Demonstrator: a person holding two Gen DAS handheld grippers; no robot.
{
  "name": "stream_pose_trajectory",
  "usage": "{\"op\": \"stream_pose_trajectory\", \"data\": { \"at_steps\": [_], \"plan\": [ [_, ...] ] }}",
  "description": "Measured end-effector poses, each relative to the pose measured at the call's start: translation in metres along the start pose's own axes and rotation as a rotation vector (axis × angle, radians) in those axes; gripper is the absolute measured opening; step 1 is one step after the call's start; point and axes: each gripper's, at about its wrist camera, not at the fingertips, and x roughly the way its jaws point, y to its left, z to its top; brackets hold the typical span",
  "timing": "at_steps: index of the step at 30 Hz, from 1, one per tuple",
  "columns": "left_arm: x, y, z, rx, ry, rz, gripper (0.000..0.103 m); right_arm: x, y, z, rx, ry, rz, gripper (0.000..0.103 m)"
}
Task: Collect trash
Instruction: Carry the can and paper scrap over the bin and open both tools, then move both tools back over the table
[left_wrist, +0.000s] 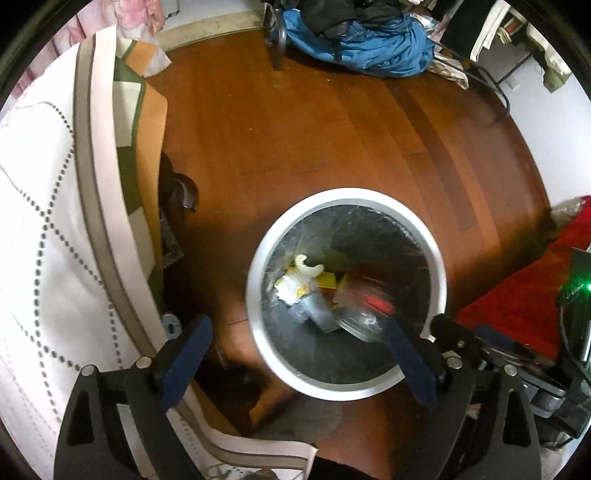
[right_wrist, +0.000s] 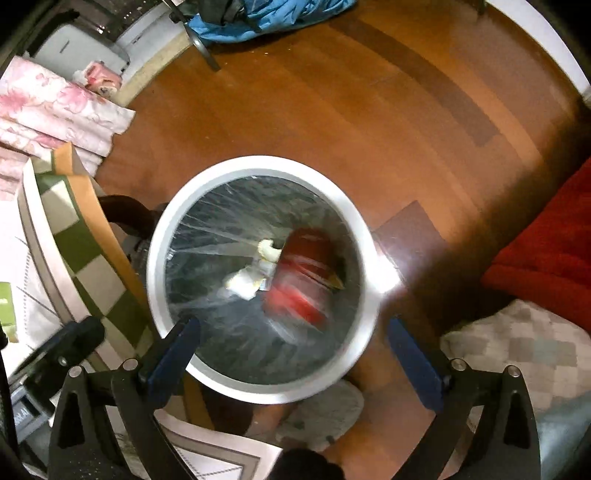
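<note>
A round bin with a white rim (left_wrist: 347, 194) and a clear liner stands on the wooden floor. Inside lie crumpled white and yellow paper (left_wrist: 291, 290) and a clear plastic container with red in it (left_wrist: 365, 310). My left gripper (left_wrist: 299, 354) hangs open above the bin's near edge, nothing between its blue fingers. In the right wrist view the bin rim (right_wrist: 258, 162) fills the middle, with the crumpled paper (right_wrist: 243, 282) beside a motion-blurred red item (right_wrist: 303, 273) inside. My right gripper (right_wrist: 295, 354) is open over the near rim and holds nothing.
A bed with a white quilt (left_wrist: 37, 221) borders the bin on the left. Blue cloth (left_wrist: 369, 48) and a chair leg (left_wrist: 279, 48) lie at the far side, a red blanket (right_wrist: 554, 251) on the right. A grey slipper (right_wrist: 325, 417) sits below the bin.
</note>
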Motion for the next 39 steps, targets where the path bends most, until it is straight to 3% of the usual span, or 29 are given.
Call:
{"op": "stream_pose_trajectory", "data": {
  "at_steps": [6, 14, 21, 31, 36, 39],
  "plan": [
    [-0.009, -0.002, -0.013, 0.030, -0.017, 0.056, 0.097, -0.012, -0.002, -0.017, -0.023, -0.007, -0.083, 0.102],
    [-0.035, -0.003, -0.023, 0.047, -0.066, 0.086, 0.097, -0.042, 0.002, -0.034, -0.034, -0.037, -0.116, 0.102],
    [-0.074, -0.006, -0.035, 0.063, -0.129, 0.097, 0.097, -0.089, 0.011, -0.053, -0.045, -0.098, -0.106, 0.102],
    [-0.158, -0.001, -0.059, 0.065, -0.271, 0.073, 0.097, -0.176, 0.026, -0.092, -0.035, -0.220, -0.064, 0.102],
    [-0.205, 0.023, -0.070, 0.028, -0.344, 0.092, 0.096, -0.223, 0.057, -0.109, -0.076, -0.284, -0.019, 0.102],
    [-0.229, 0.048, -0.075, -0.015, -0.380, 0.119, 0.096, -0.247, 0.097, -0.117, -0.146, -0.306, 0.030, 0.102]
  ]
}}
